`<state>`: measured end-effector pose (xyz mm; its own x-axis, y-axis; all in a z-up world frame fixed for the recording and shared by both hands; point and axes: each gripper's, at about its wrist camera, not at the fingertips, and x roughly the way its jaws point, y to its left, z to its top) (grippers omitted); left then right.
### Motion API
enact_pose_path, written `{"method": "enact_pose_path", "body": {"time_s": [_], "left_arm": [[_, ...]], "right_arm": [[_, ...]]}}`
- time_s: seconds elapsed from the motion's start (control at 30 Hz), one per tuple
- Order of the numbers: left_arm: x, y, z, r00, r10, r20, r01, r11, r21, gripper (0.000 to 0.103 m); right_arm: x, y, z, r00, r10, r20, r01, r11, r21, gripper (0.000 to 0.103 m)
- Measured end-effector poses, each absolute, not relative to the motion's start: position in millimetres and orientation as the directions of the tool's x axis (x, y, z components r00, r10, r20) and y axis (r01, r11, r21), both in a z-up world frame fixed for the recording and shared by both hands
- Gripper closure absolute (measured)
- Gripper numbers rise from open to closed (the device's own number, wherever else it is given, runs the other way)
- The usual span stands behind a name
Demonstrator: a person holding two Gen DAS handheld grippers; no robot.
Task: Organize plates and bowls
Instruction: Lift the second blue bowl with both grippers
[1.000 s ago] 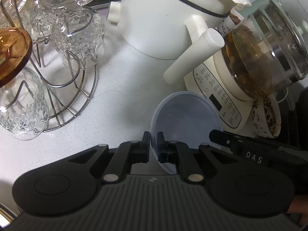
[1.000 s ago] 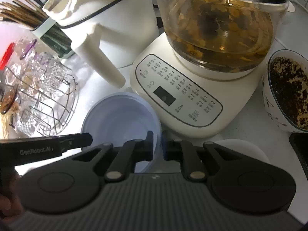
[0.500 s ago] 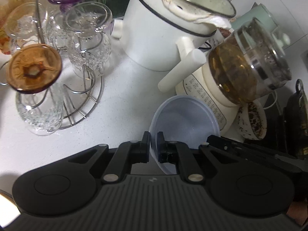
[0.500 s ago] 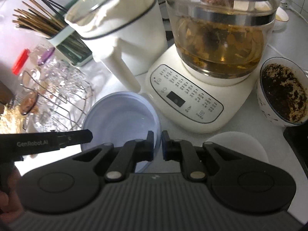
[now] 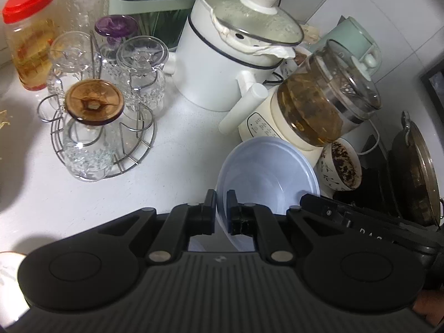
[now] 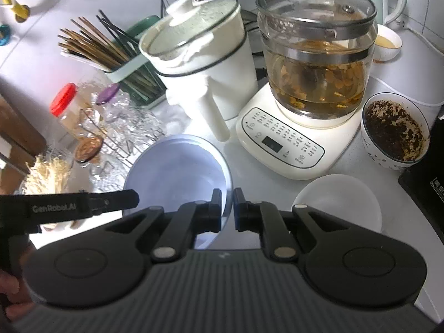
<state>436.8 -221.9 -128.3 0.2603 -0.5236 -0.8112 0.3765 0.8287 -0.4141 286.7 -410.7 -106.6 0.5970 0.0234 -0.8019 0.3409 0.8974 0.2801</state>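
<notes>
Left gripper (image 5: 221, 211) clamped on the near-left rim of a pale blue, round plastic bowl (image 5: 267, 176), one of the fingers (image 5: 209, 212) outside the wall, the other inside. Right gripper (image 6: 227, 209) clamped on the same bowl's (image 6: 177, 166) right rim, one finger inside, one outside. Bowl carried between both sets of fingers; whether its base touches the white speckled counter (image 5: 180, 144) cannot be told. Just right of the right fingers, on the counter, a smaller white round bowl (image 6: 337, 202), open side up and apart from the blue one. Ahead of the right fingers, a cream electric base with a button panel (image 6: 283, 144) carrying a glass kettle of amber herbal tea (image 6: 315, 63). Ahead and slightly left, a white electric pot with a glass lid and a stubby white handle (image 6: 205, 66). Far right of the right fingers, a patterned ceramic bowl caked with dark residue (image 6: 394, 130). Well left of the left fingers, a round wire rack (image 5: 102, 127) bearing upturned cut-glass cups, one topped by an amber glass base (image 5: 93, 101). Farther left, a red-lidded clear jar (image 5: 29, 36).
</notes>
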Motion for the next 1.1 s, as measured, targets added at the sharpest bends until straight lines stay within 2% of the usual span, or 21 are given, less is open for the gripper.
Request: {"method": "enact_pose_path", "body": {"time_s": [0.47,1.1], "left_arm": [[405,-181,-111,0.323,-0.545,-0.774,0.356,0.828,-0.433,0.094],[383,-127,-142,0.297,-0.478,-0.827,0.257,0.873,-0.413,0.094]], "right_arm": [[268,-382,-89,0.629,0.013,-0.777,0.308,0.914,0.265,0.092],[268,-332,-114,0.567,0.088,-0.819,0.23,0.938,0.26,0.092]]}}
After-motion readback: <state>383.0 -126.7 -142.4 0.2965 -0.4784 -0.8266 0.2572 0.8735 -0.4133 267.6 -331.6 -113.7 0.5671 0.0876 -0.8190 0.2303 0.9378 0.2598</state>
